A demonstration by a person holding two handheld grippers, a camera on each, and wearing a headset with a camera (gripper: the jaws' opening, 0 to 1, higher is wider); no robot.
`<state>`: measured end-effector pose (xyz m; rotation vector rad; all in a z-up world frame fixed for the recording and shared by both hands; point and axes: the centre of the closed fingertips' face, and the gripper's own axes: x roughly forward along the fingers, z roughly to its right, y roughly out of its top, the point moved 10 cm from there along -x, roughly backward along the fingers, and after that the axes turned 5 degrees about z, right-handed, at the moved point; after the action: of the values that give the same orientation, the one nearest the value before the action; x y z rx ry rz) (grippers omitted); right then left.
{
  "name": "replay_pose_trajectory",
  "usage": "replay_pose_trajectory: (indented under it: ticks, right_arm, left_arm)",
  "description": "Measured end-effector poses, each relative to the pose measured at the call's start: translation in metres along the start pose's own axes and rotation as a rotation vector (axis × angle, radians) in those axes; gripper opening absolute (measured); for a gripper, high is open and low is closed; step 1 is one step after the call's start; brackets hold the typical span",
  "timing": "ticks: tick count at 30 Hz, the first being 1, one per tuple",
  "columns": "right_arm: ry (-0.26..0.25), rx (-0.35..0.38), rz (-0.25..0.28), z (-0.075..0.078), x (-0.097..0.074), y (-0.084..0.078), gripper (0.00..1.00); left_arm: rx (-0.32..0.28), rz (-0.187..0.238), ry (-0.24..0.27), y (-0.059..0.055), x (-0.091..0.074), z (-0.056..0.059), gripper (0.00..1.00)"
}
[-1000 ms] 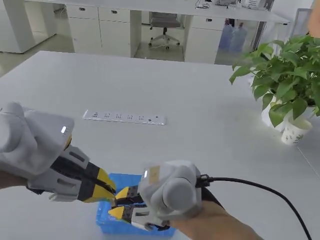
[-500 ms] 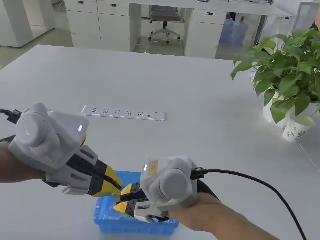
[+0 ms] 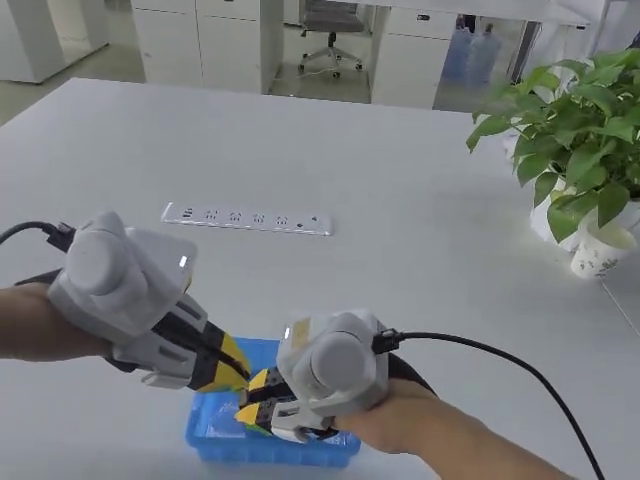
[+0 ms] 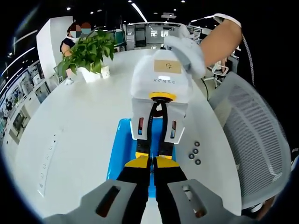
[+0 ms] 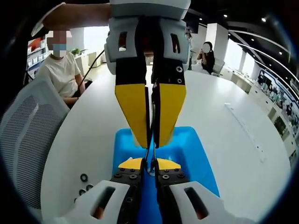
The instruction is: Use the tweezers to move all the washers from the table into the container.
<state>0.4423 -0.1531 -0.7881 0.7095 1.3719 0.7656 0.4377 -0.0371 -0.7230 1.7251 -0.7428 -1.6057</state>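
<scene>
1. The white tabletop [image 3: 420, 230] carries all the work. The near edge is where both tools meet.
2. The left gripper [image 5: 150, 137] reaches in over the container. Its yellow jaws are pressed nearly together on a thin dark strip.
3. The right gripper [image 5: 149, 164] faces it head on, tip to tip. Its jaws are also drawn close, leaving a narrow slit into which the strip's lower end runs. Whether they actually pinch the strip cannot be told.
4. The blue container [image 5: 191, 154] sits directly beneath the meeting jaws. No washer can be made out on the part of its floor that shows.
5. The tweezers [image 5: 153, 112] are probably that dark strip, though it shows only as an edge-on sliver. They look thin, stiff along their length and springy across it. By that judgement the best hold is around mid-length, flat faces against the pads, so a squeeze closes the tips without the tool rolling.
6. The washers [image 4: 195, 150] lie on the tabletop just beside the container, a few small dark rings grouped close together.
   - They are likely light, hard and slick, and they lie flat, so a pinch from above could skid off.
   - A safer hold would be one tweezer tip through the hole and the other outside the rim.
</scene>
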Motion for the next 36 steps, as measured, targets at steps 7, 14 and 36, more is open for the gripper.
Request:
replay_pose_trajectory:
  ticks: [7, 14, 36]
  right_arm:
    - [0.0, -0.008, -0.011, 0.0001, 0.002, -0.0013, 0.11]
    - [-0.007, -0.002, -0.013, 0.0011, 0.0022, -0.0016, 0.12]
    - [-0.016, -0.009, 0.011, 0.0006, -0.0023, 0.0054, 0.12]
  left_arm:
    - [0.001, -0.002, -0.004, -0.0018, 0.0016, -0.0009, 0.05]
    - [-0.004, 0.008, 0.007, -0.0026, 0.0018, -0.0033, 0.05]
    - [0.013, 0.024, 0.019, 0.0024, -0.005, -0.0024, 0.06]
